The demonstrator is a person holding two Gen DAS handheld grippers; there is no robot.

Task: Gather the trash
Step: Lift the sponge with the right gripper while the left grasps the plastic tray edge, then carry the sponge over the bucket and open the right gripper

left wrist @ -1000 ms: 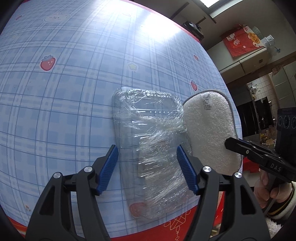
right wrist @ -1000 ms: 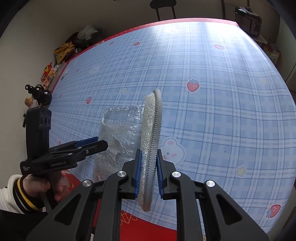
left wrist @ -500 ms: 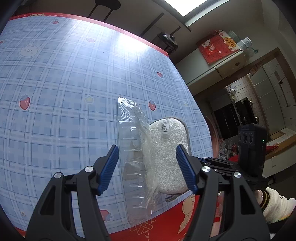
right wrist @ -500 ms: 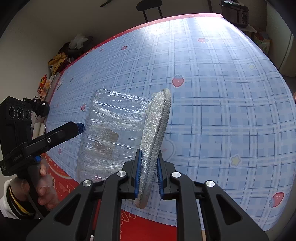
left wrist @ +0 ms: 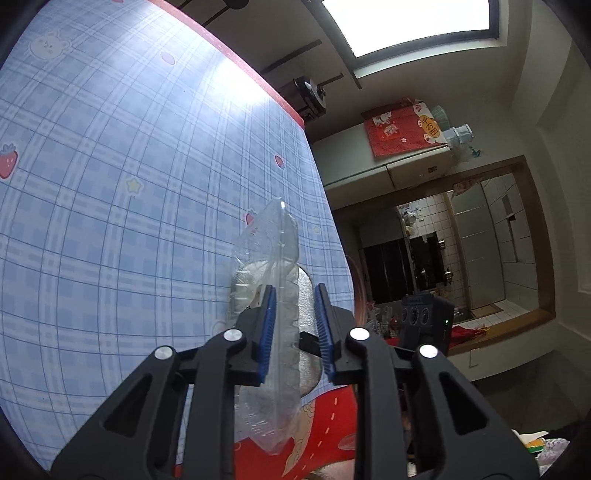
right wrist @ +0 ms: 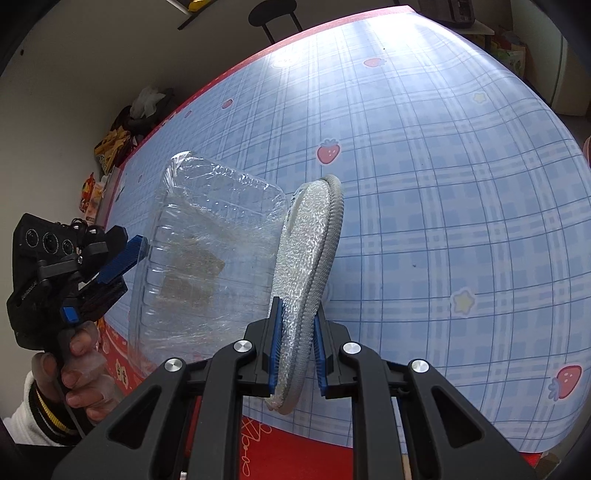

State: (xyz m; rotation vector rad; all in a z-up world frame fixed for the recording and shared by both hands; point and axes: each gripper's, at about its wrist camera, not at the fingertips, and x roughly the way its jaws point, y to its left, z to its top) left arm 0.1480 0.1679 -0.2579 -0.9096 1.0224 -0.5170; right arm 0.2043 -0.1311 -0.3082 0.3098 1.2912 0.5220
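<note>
A clear plastic food tray wrapped in cling film (left wrist: 275,280) stands on edge between the blue pads of my left gripper (left wrist: 294,330), which is shut on it near the table's front edge. The tray also shows in the right wrist view (right wrist: 207,269), tilted up off the table, with the left gripper (right wrist: 122,258) at its left rim. My right gripper (right wrist: 296,354) is shut on a white cleaning pad with a grey rim (right wrist: 310,258), held upright just right of the tray. The pad shows behind the tray in the left wrist view (left wrist: 306,295).
The table wears a blue plaid cloth with strawberries (right wrist: 443,166) and a red border (right wrist: 295,450). Snack bags (right wrist: 107,147) lie beyond its left edge. A chair (right wrist: 273,11) stands at the far side. A kitchen doorway (left wrist: 480,258) is off to the right.
The left gripper has closed on the tray and tipped it up from flat to on edge. The left camera has swung up and to the right. The right gripper keeps holding the pad.
</note>
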